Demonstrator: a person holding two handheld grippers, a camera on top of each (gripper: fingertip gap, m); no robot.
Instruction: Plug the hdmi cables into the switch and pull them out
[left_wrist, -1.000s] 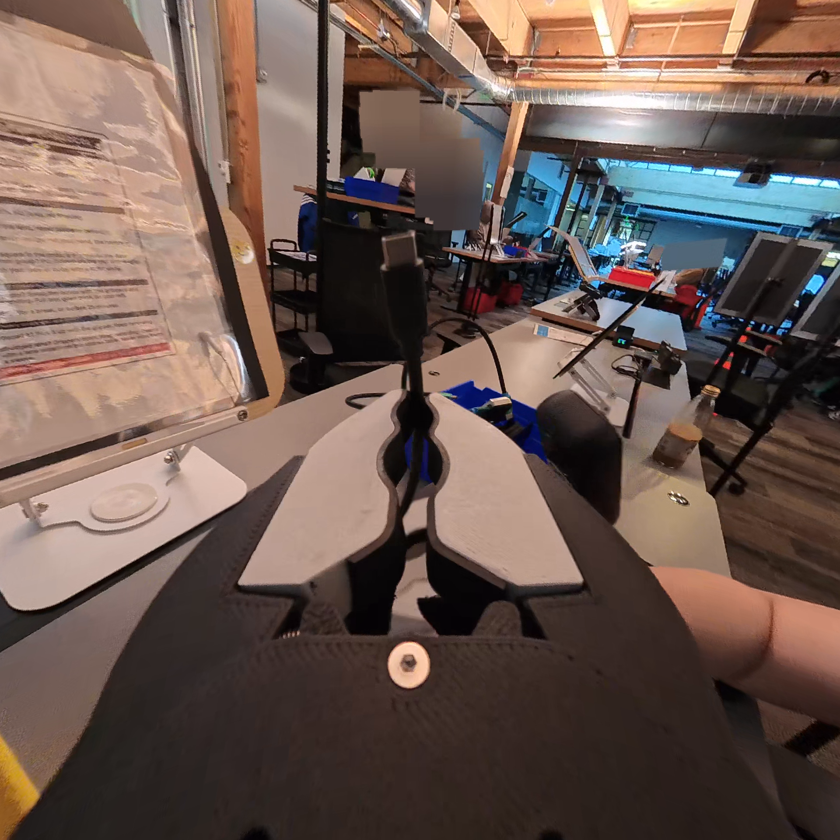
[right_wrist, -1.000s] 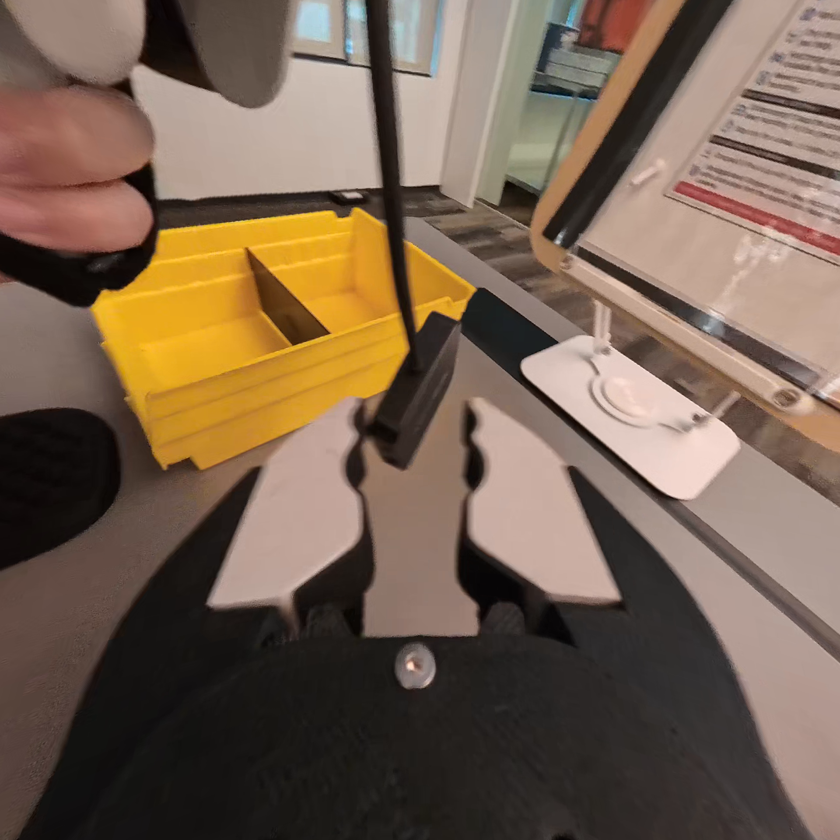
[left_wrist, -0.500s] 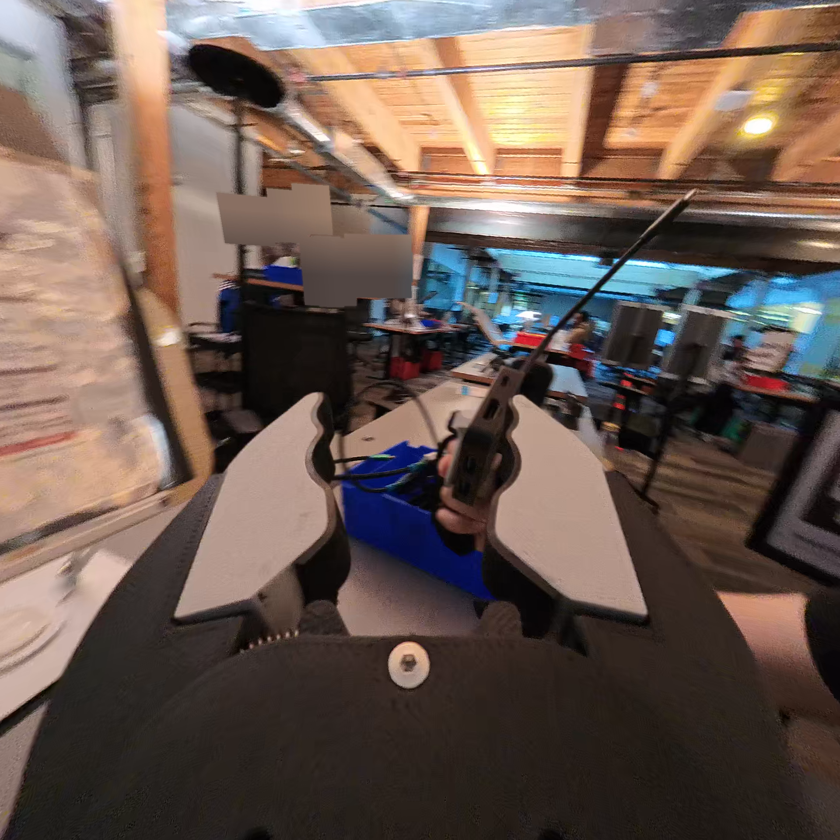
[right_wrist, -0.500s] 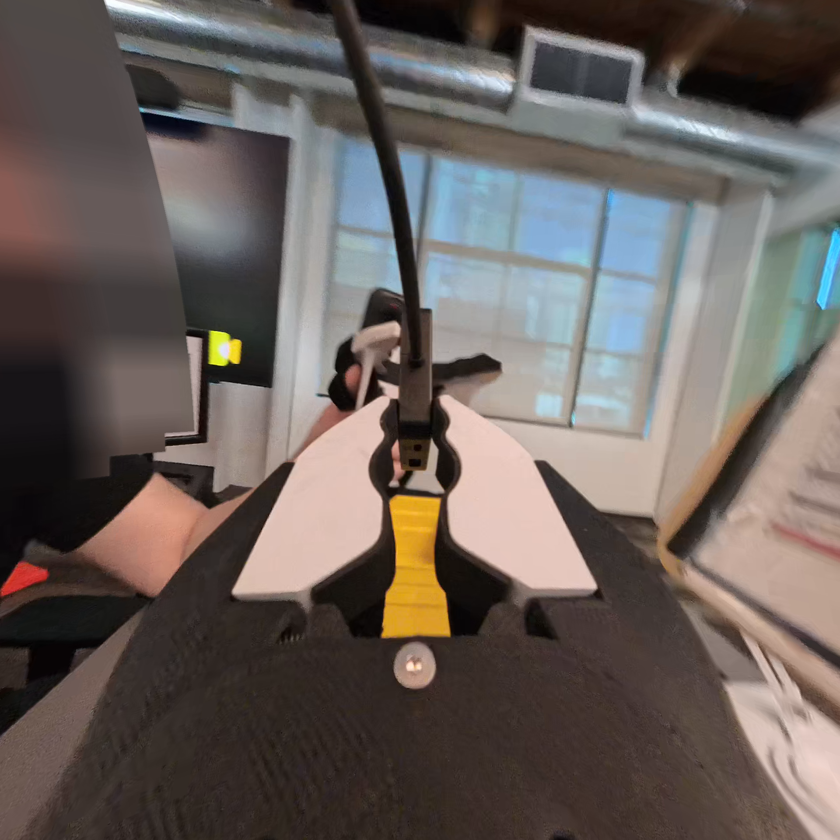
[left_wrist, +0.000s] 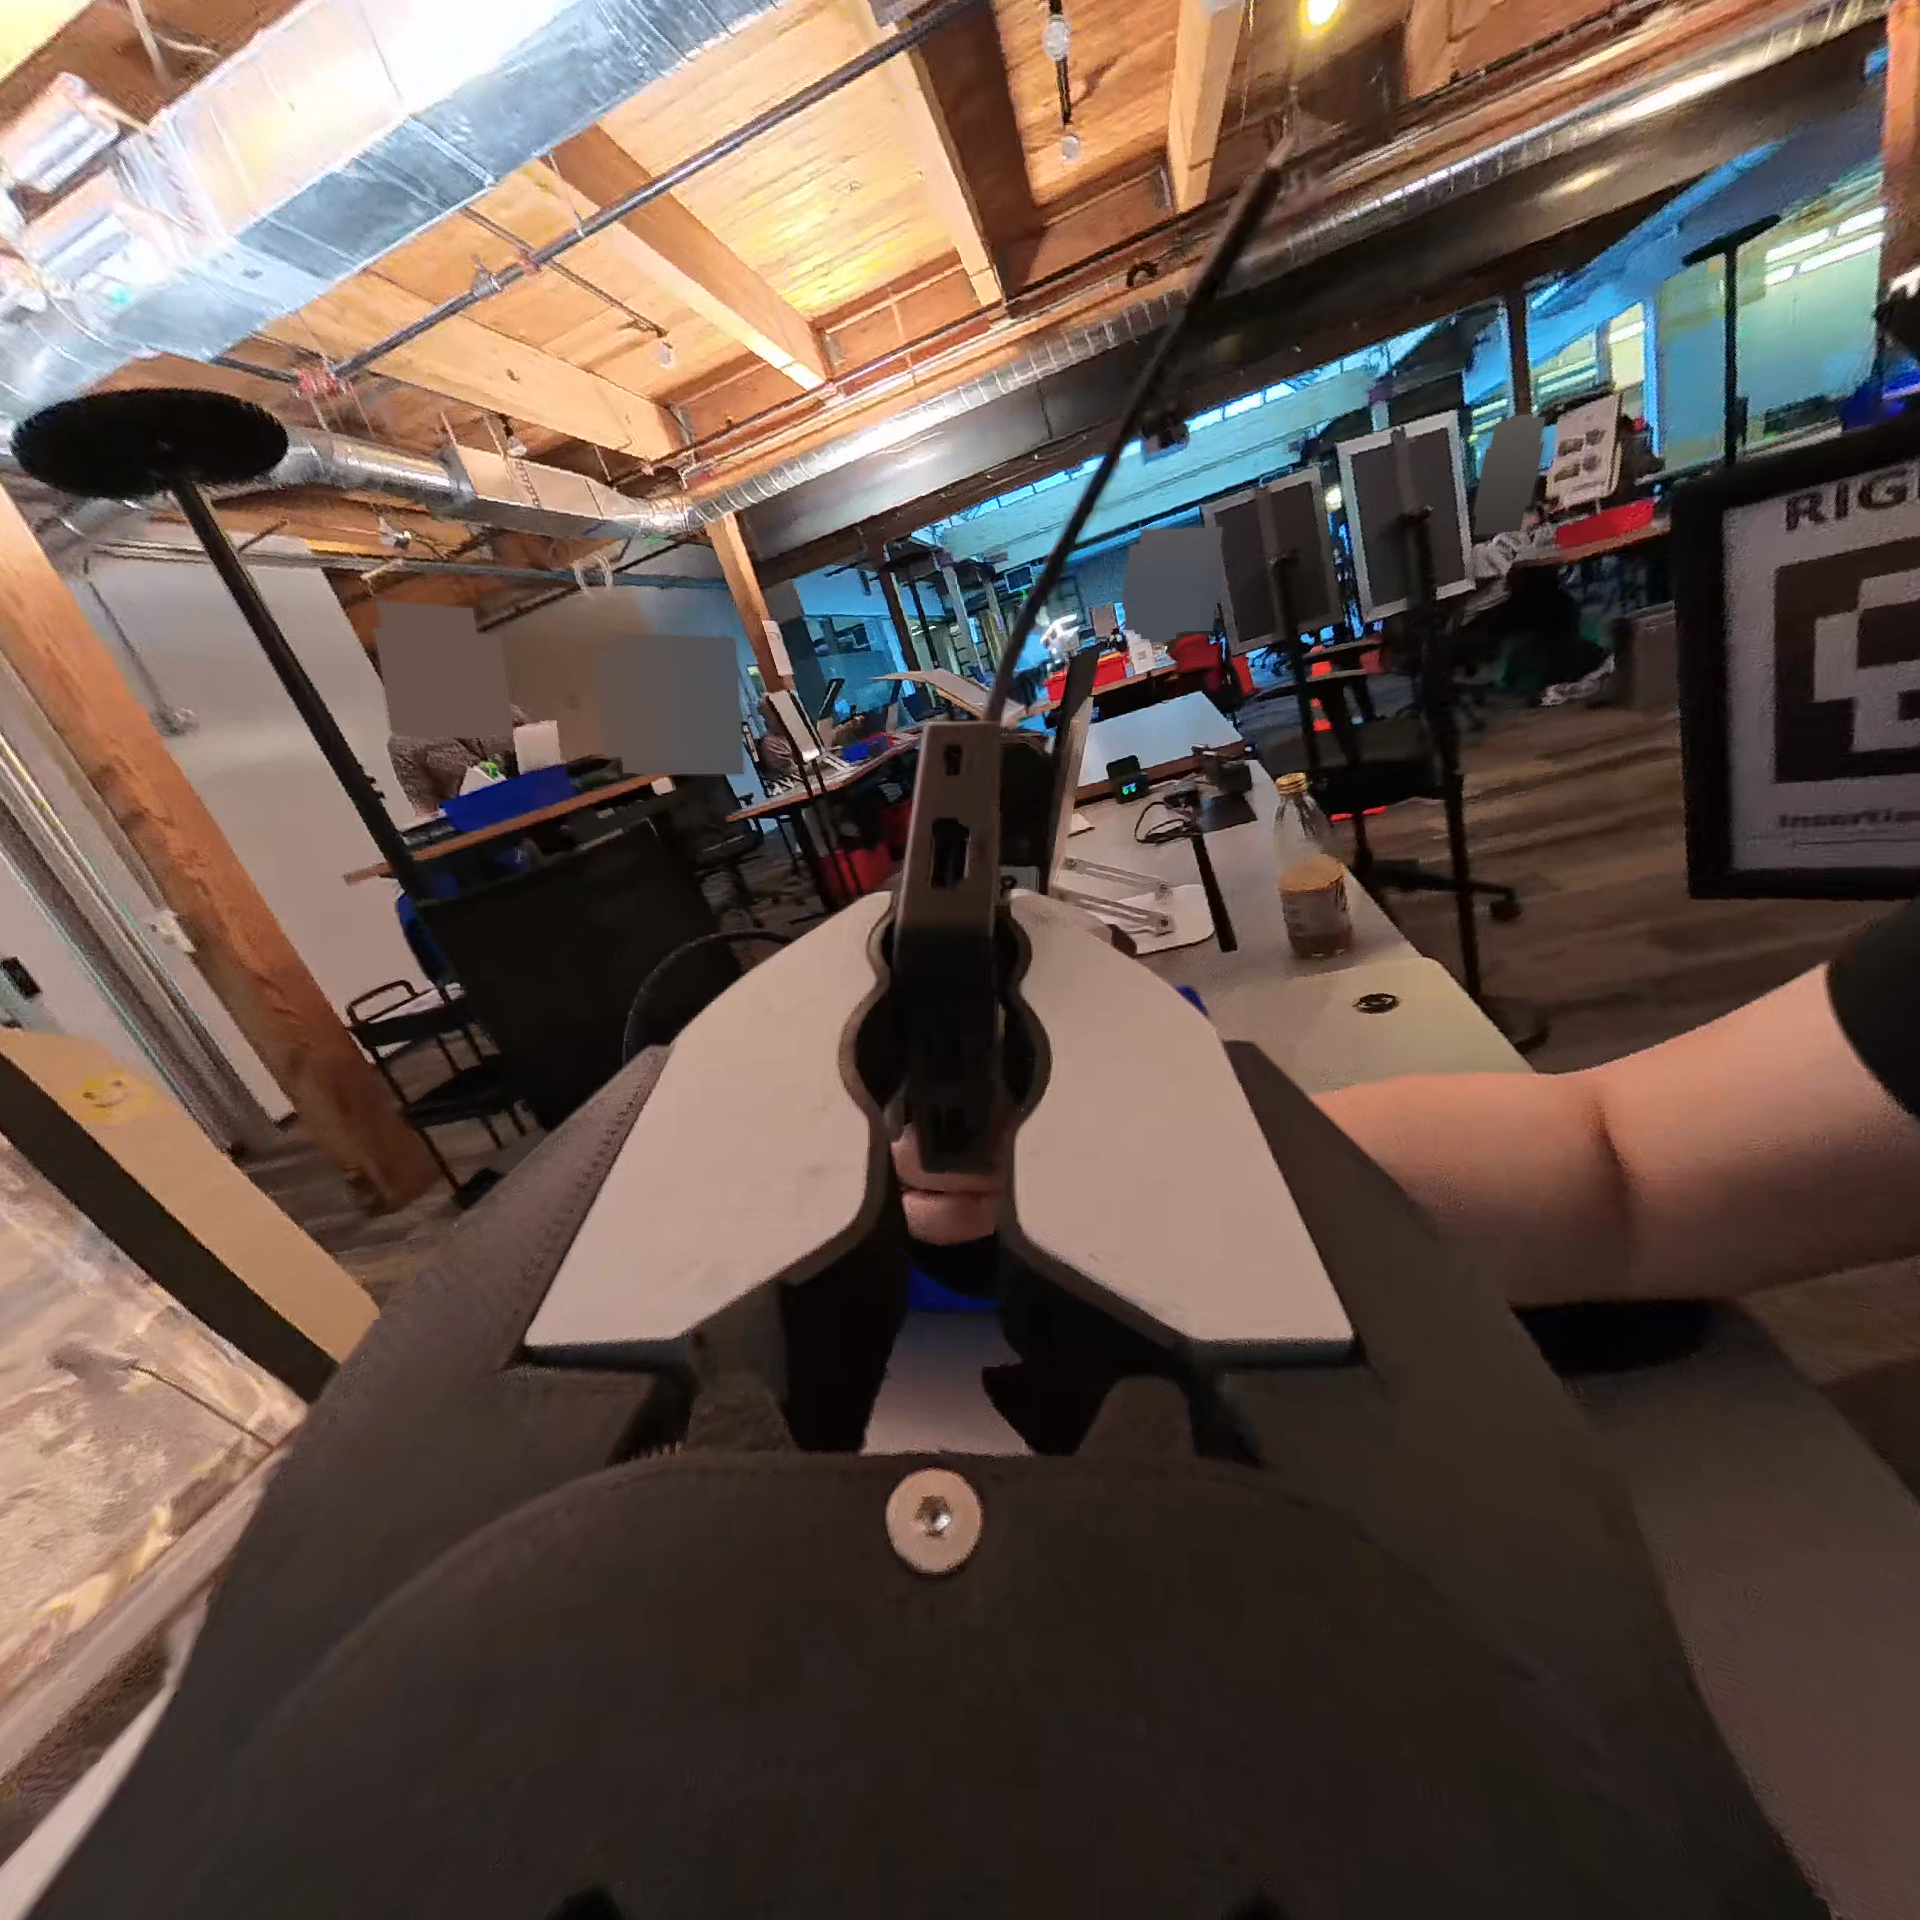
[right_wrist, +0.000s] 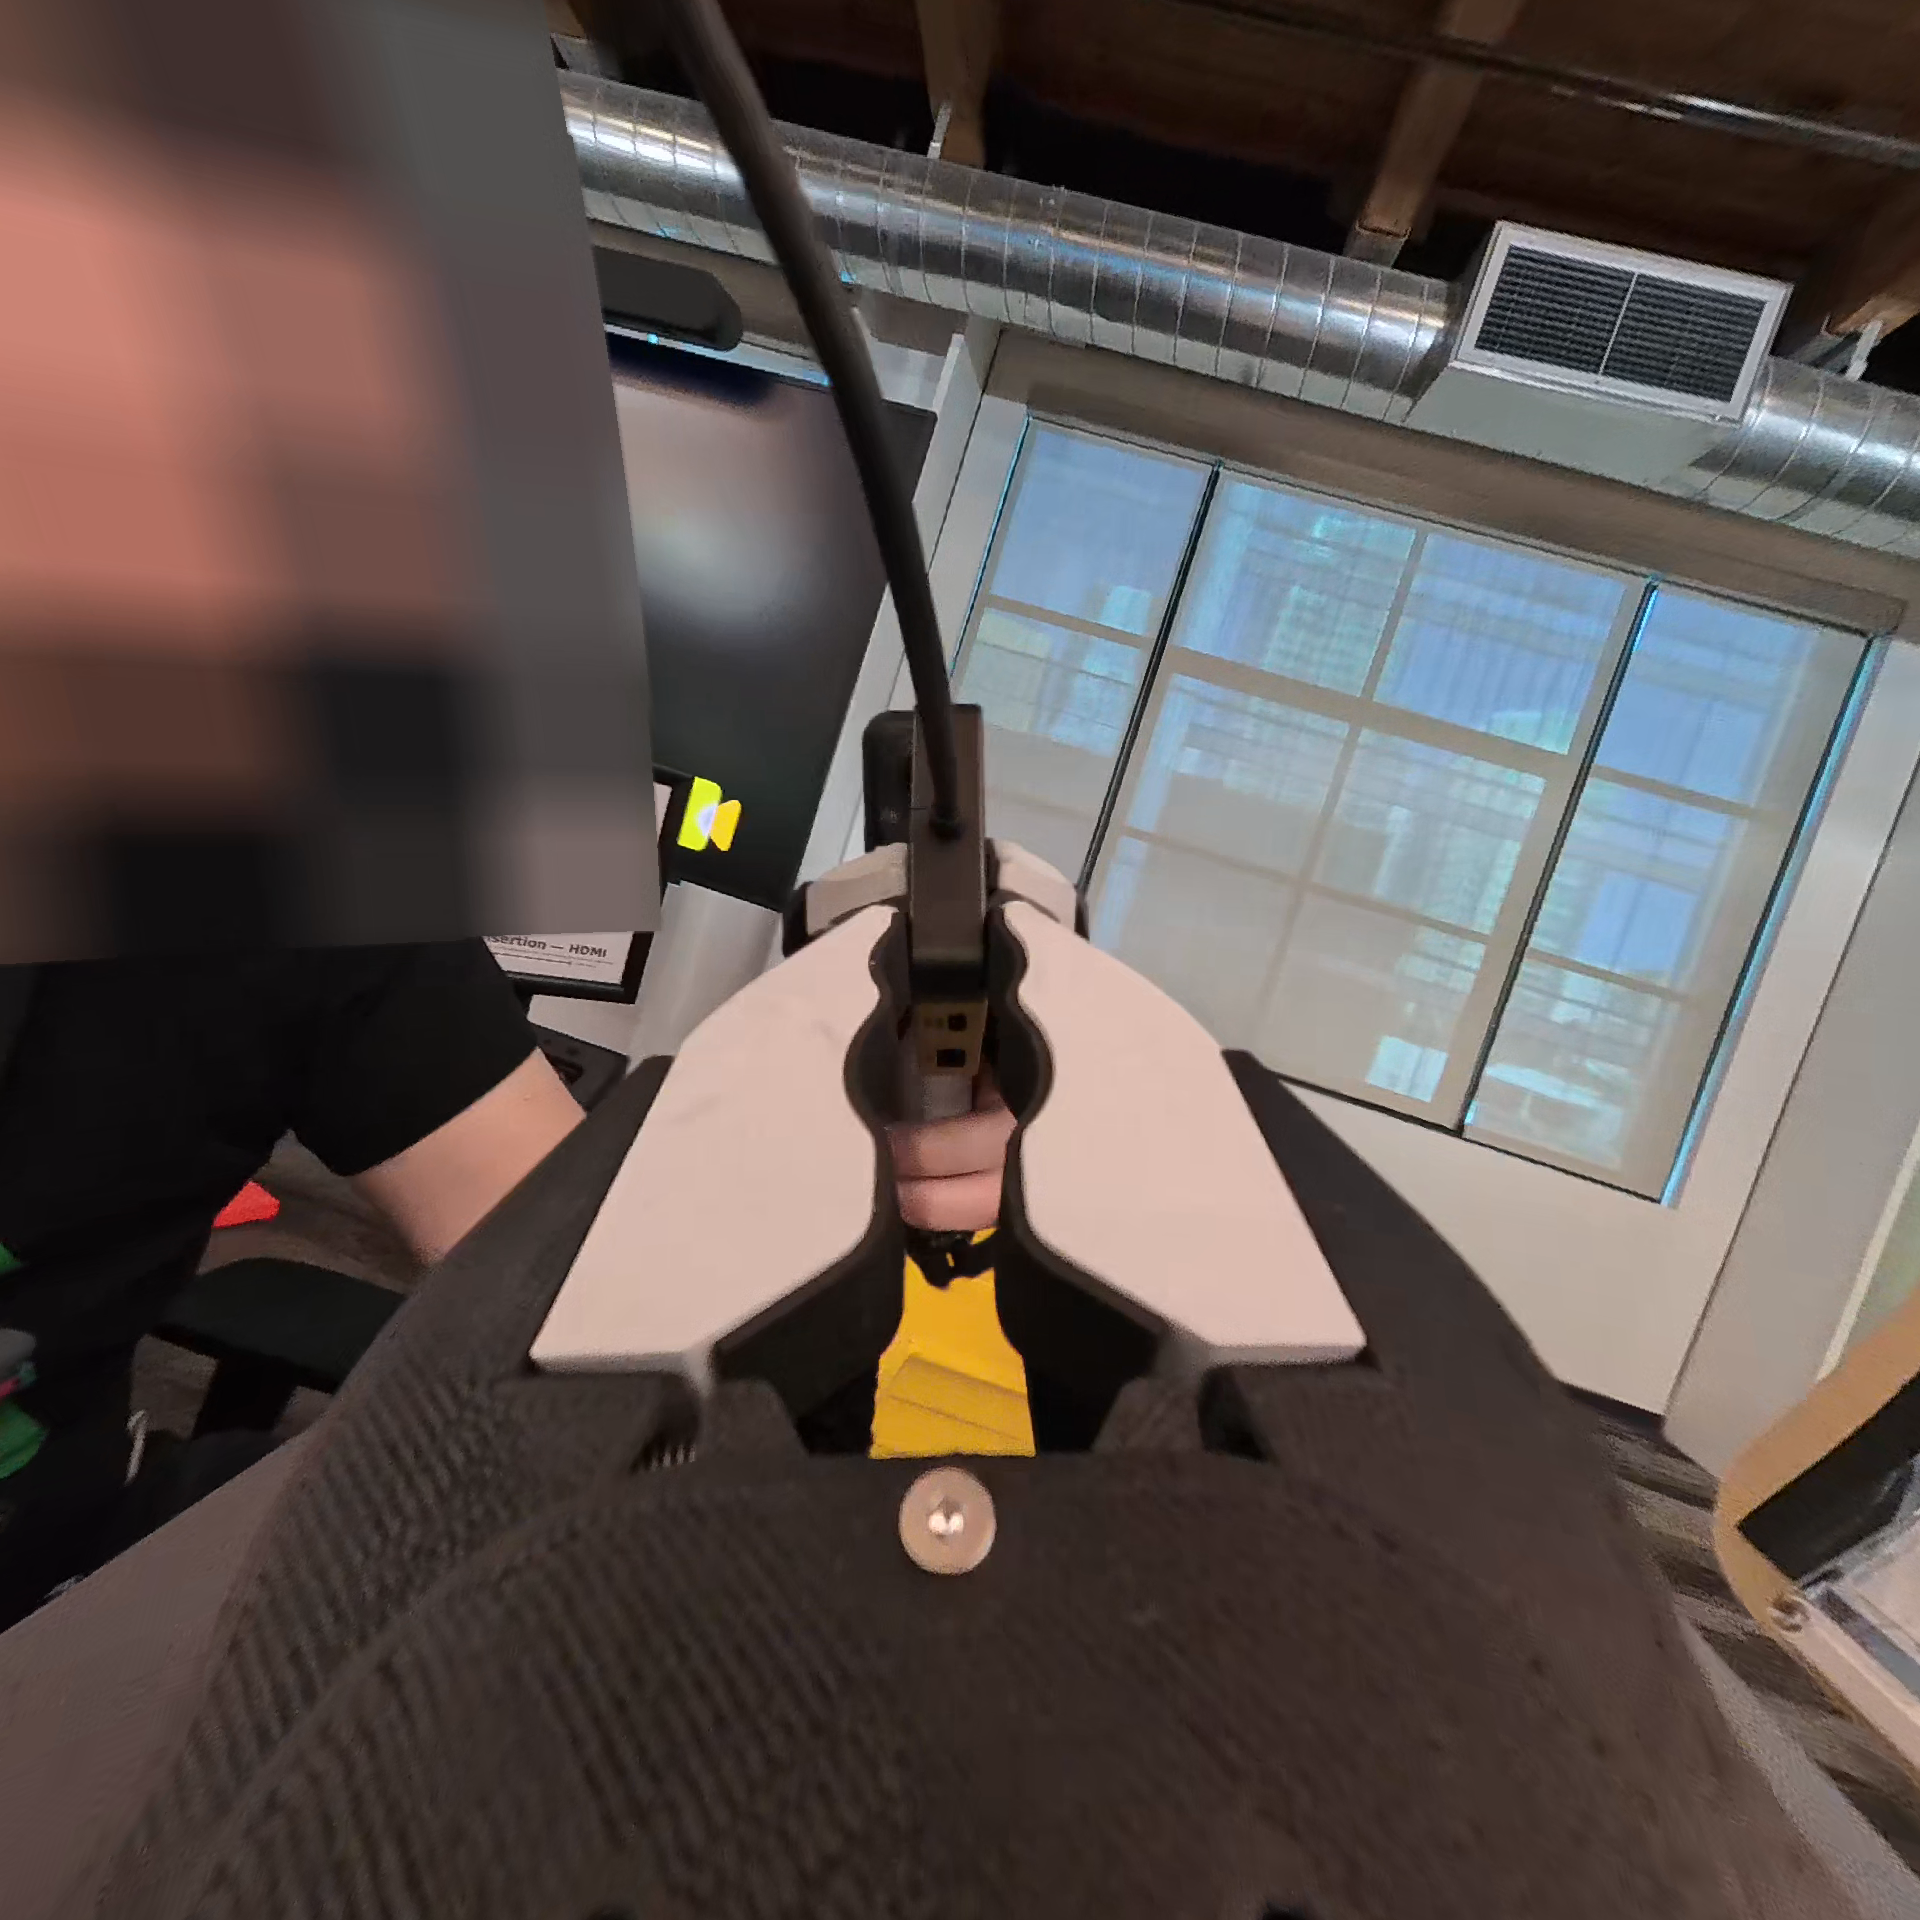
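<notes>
The HDMI switch (left_wrist: 940, 883) is a slim black box with a port on its side. It stands on edge in the air between the two grippers. One black cable (left_wrist: 1112, 436) is plugged into its top and rises up and to the right. My left gripper (left_wrist: 945, 914) is shut on the switch. My right gripper (right_wrist: 948, 925) is shut on the same switch (right_wrist: 945, 904) from the opposite side, under its cable (right_wrist: 831, 312). The left gripper's white fingers (right_wrist: 836, 899) show just behind the switch. A hand (right_wrist: 940, 1174) shows through the gap.
A grey table (left_wrist: 1382, 1029) with a glass bottle (left_wrist: 1311, 883) runs ahead on the right. A framed marker board (left_wrist: 1808, 686) stands at the right edge and a document stand (left_wrist: 156, 1195) at the lower left. A yellow bin (right_wrist: 951, 1371) lies below. Only a small space, under 4 cm, lies between the two pairs of fingers.
My left gripper let go of the cable, opened, then shut on the switch. My right gripper shut on the hanging switch and raised it. Both views now tilt upward.
</notes>
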